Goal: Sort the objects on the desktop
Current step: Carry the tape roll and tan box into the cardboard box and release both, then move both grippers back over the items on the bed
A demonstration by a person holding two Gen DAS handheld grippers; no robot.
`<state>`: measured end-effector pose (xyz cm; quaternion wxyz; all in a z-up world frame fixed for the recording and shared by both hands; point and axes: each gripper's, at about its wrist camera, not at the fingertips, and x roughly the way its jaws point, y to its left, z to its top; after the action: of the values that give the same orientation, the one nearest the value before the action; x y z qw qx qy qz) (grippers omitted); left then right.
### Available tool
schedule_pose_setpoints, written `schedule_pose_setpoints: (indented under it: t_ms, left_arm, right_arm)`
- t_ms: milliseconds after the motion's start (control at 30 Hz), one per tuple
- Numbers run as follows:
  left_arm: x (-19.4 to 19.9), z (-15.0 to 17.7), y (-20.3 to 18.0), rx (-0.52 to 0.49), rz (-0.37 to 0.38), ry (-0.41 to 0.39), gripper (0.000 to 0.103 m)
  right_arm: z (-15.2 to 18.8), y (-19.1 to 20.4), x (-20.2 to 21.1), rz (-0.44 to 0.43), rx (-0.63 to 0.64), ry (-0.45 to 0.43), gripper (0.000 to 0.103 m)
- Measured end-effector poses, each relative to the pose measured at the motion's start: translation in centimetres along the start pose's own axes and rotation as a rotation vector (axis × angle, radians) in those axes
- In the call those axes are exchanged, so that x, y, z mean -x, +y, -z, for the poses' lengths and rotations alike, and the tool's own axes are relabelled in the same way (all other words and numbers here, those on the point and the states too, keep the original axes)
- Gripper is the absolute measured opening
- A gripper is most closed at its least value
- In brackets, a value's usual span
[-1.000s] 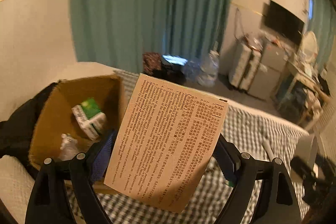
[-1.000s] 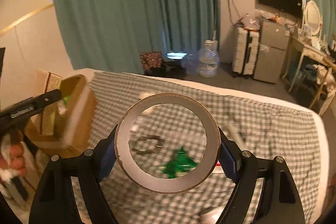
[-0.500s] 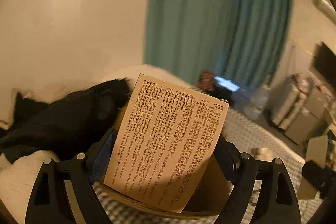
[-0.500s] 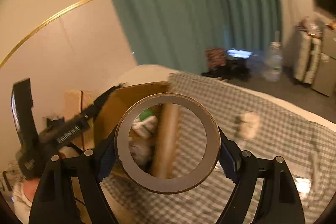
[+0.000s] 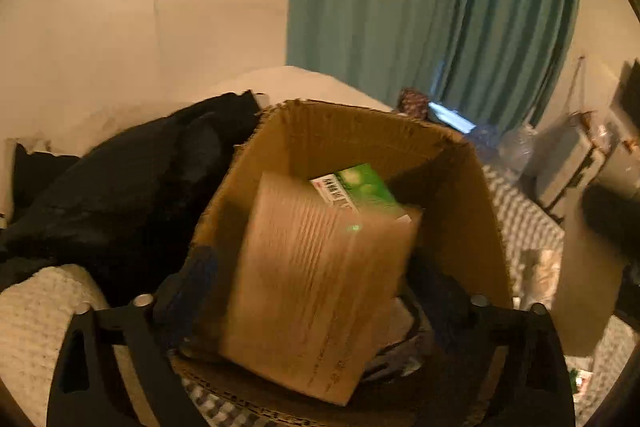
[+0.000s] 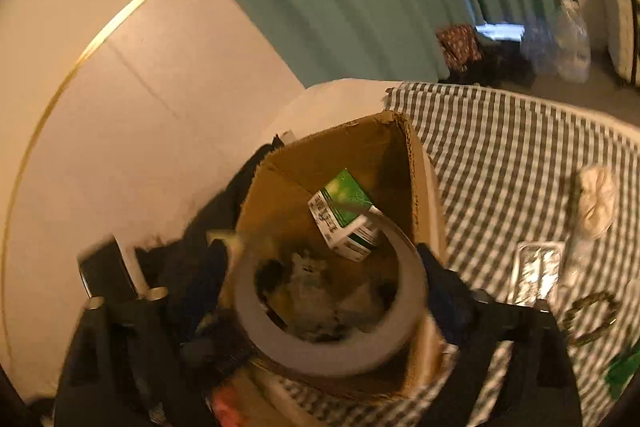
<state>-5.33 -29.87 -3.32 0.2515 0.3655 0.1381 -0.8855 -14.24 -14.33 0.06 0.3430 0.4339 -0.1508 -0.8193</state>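
Both grippers' jaws stood spread over the cardboard box (image 5: 472, 211); the falling brown carton (image 5: 320, 283) and tape roll (image 6: 332, 311) risked catching its rim.

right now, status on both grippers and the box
Left gripper open, printed card dropping. Right gripper open, tape roll falling. Cardboard box below, green carton inside. Nothing blocking.

**Both grippers tipped down, jaws apart**

The left gripper (image 5: 316, 291) points steeply downward — its jaws are spread, with a blurred slip (image 5: 316, 287) between them, and contact cannot be told. The right gripper (image 6: 324, 291) tilts down likewise, jaws wide; the tape roll (image 6: 328, 339) sits between them, blurred — whether gripped is unclear.
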Motion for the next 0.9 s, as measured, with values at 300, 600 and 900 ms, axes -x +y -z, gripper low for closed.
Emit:
schedule_pose_setpoints:
  t_ms: [300, 600, 900]
  left_arm:
    - [2.3, -0.3, 0.3, 0.045, -0.101, -0.046, 0.103]
    - [5.3, 0.8, -2.3, -0.004, -0.007, -0.080, 0.103]
    - [9.3, 4.4, -12.4, -0.193, 0.218, -0.096, 0.103]
  right_arm:
    - [-2.0, 0.3, 2.5, -0.060, -0.058, -0.052, 0.101]
    - [0.0, -1.6, 13.2, 0.105, 0.093, -0.188, 0.101]
    - [5.6, -15.3, 27.8, 0.571, 0.061, -0.304, 0.101]
